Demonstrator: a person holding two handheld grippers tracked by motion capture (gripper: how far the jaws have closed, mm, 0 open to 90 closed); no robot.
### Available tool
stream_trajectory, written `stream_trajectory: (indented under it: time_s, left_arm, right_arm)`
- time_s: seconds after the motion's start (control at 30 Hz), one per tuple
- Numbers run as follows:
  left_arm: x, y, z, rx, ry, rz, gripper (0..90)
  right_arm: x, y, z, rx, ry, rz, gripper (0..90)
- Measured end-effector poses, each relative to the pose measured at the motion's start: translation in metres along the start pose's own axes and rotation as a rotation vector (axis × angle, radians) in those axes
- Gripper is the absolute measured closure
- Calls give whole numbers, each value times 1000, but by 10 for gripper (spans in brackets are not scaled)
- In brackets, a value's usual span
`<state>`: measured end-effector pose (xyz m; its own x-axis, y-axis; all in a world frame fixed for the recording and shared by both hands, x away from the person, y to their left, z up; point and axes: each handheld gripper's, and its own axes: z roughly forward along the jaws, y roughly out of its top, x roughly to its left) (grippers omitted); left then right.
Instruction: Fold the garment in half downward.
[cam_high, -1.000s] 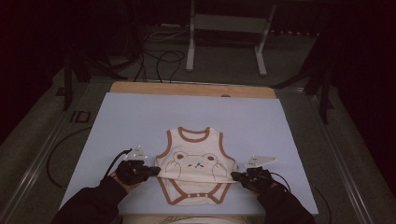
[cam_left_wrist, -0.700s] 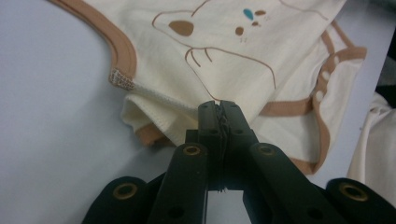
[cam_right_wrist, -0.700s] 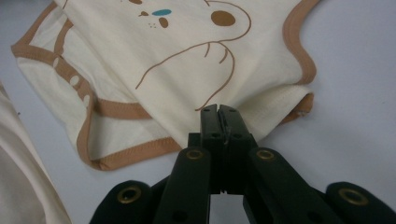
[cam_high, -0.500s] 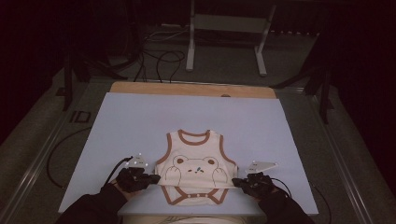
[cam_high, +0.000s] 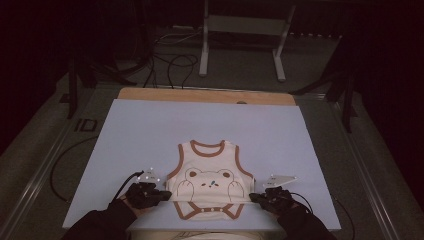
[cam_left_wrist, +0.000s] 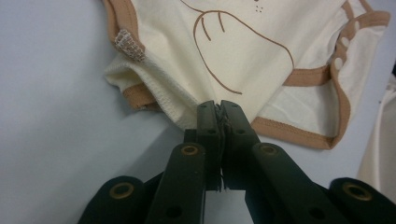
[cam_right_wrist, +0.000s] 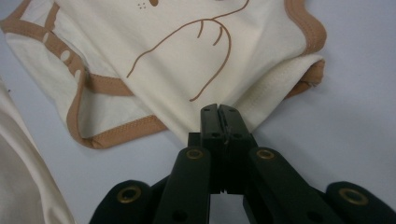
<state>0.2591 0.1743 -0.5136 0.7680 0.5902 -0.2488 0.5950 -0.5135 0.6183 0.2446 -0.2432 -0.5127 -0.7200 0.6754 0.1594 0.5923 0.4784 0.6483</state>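
Observation:
A cream baby bodysuit (cam_high: 210, 175) with brown trim and a bear print lies flat on the pale table cover (cam_high: 150, 130), neck away from me. My left gripper (cam_high: 162, 194) is shut on its left side fold, low on the body; in the left gripper view the closed tips (cam_left_wrist: 219, 109) pinch the doubled edge of the bodysuit (cam_left_wrist: 243, 46). My right gripper (cam_high: 255, 197) is shut on the opposite side fold, and the right gripper view has its tips (cam_right_wrist: 219, 112) biting the bodysuit (cam_right_wrist: 187, 46) likewise. A taut crease runs across the cloth between the two grippers.
A wooden strip (cam_high: 200, 95) borders the table's far edge. Beyond it stand a metal frame (cam_high: 240, 30) and loose cables (cam_high: 170, 62) on the floor. More cream cloth (cam_high: 210, 234) lies at the near edge, between the forearms.
Both grippers have drawn slightly toward the near edge with the bodysuit's sides still pinched. A straight crease now shows across the lower body.

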Motion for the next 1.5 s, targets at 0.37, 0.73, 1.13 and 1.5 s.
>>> stream_trajectory:
  time_s: [0.37,0.73,1.13,1.5]
  left_arm:
    - [-6,4,-5,-10,35,76,578]
    - [-4,11,-15,-57,10,139,141]
    - [3,24,-22,-128,-25,172,2]
    - [5,42,-28,-140,-1,188,1]
  right_arm:
    - [0,3,-5,-53,44,-2,696]
    - [7,14,-12,-128,54,-39,182]
    - [2,23,-19,-166,27,-64,99]
    - [-2,41,-24,-187,8,-87,99]
